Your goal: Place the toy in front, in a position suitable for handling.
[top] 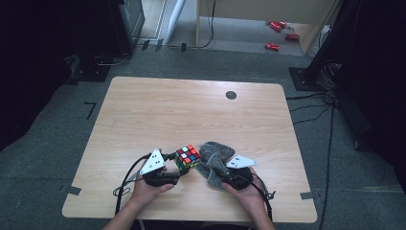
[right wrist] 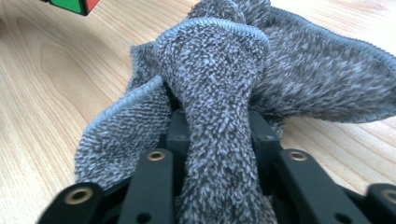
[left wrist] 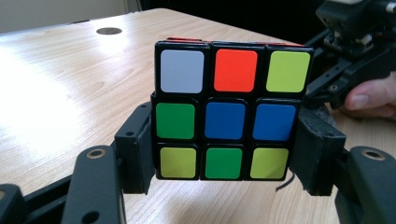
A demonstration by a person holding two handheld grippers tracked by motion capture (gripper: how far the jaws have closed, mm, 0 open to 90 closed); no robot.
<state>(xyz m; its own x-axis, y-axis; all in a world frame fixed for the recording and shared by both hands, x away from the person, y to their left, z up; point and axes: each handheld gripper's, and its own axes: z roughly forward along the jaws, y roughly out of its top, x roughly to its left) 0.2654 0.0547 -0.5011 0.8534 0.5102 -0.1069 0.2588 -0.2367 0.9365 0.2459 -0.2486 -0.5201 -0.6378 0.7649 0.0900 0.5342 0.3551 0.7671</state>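
Two grips set: left gripper (left wrist: 224,163) clamps the Rubik's cube (left wrist: 227,116) just above the table (top: 191,110), right gripper (right wrist: 217,154) pinches a bunched grey cloth (right wrist: 233,84) beside it. Wiping looks next: bring cloth onto cube.

A light wooden surface (top: 191,115) with rounded corners stands on grey carpet (top: 57,158); a round dark cable port (top: 231,95) sits toward its 1 o'clock corner. At 12 o'clock stands pale wooden furniture (top: 268,9), red objects (top: 277,26) on the floor beneath it. Black cables (top: 311,103) trail at 3 o'clock. Dark equipment flanks both sides.
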